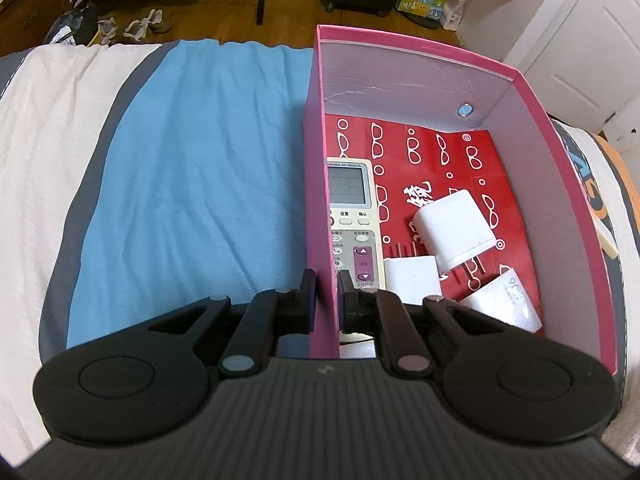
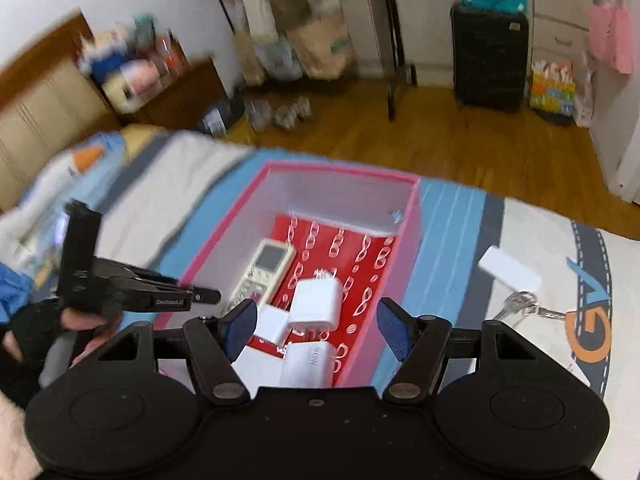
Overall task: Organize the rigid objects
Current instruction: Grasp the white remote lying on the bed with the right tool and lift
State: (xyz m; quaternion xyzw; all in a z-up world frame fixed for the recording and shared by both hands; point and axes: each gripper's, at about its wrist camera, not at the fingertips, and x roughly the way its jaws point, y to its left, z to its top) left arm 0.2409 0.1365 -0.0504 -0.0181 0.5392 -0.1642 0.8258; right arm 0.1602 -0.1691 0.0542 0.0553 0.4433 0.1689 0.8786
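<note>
Three chargers (image 2: 316, 303), one remote (image 2: 265, 270), one box (image 2: 224, 240)

the setting is a home bedroom. the work surface is a bed (image 1: 52, 128) covered with a white quilt and a blue blanket (image 1: 200, 168); a padded headboard (image 2: 44, 116) stands at one end. the floor (image 2: 440, 148) is wooden. a pair of slippers (image 1: 140, 26) lies beside the bed. paper and plastic shopping bags (image 2: 316, 48) hang or rest on a metal rack (image 2: 394, 60) against the wall. a black suitcase (image 2: 490, 60) stands upright near a white wardrobe (image 2: 560, 8). a white panelled door (image 1: 592, 40) with a lever handle closes the room. a low wooden cabinet (image 2: 180, 92) beside the headboard carries assorted household items, blurred.
</note>
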